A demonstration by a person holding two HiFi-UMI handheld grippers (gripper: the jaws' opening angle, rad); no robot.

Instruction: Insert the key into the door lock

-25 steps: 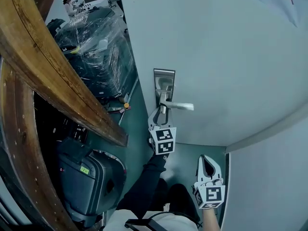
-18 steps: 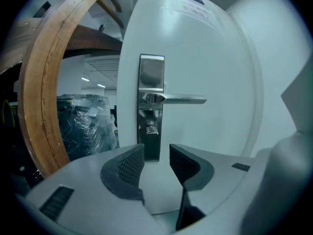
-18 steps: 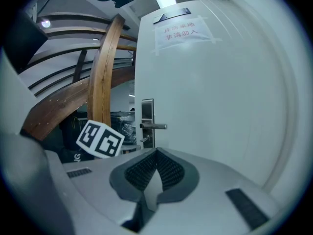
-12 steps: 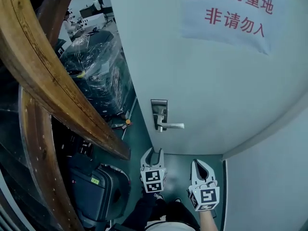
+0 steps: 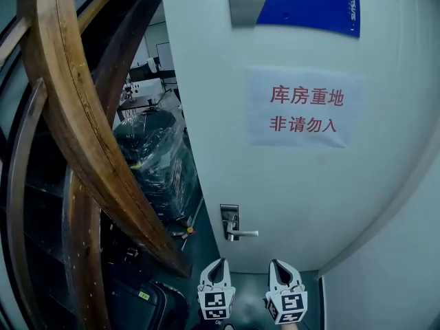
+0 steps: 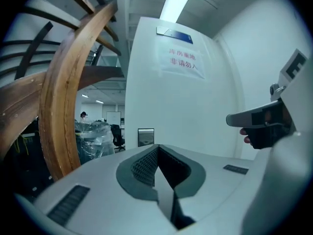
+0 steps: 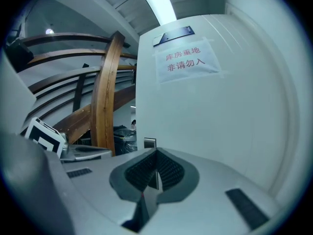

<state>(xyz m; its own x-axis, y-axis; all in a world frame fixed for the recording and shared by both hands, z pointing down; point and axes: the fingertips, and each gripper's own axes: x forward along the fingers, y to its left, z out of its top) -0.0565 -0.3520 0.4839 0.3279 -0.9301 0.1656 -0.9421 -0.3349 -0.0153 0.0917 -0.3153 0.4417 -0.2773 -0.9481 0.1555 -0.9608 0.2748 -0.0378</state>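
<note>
The white door (image 5: 302, 184) carries a steel lock plate (image 5: 229, 218) with a lever handle (image 5: 242, 234) low on its left edge. At the bottom of the head view, my left gripper (image 5: 216, 270) and right gripper (image 5: 283, 270) stand side by side, well short of the door and below the plate. In the left gripper view the left gripper (image 6: 157, 148) is shut with nothing in it, and the lock plate (image 6: 145, 136) lies far ahead. The right gripper (image 7: 156, 153) also shows its pads together, pointing toward the lock plate (image 7: 149, 143). No key shows in any view.
Thick curved wooden beams (image 5: 89, 150) fill the left side close to the door's edge. Behind them are plastic-wrapped goods (image 5: 155, 157) and a dark suitcase (image 5: 148, 304) on the floor. A paper sign (image 5: 302, 108) and a blue plaque (image 5: 295, 2) hang on the door.
My left gripper came off the lever handle, drew back beside the right one and closed its jaws. The head view tilted upward, so both grippers now sit at its bottom edge.
</note>
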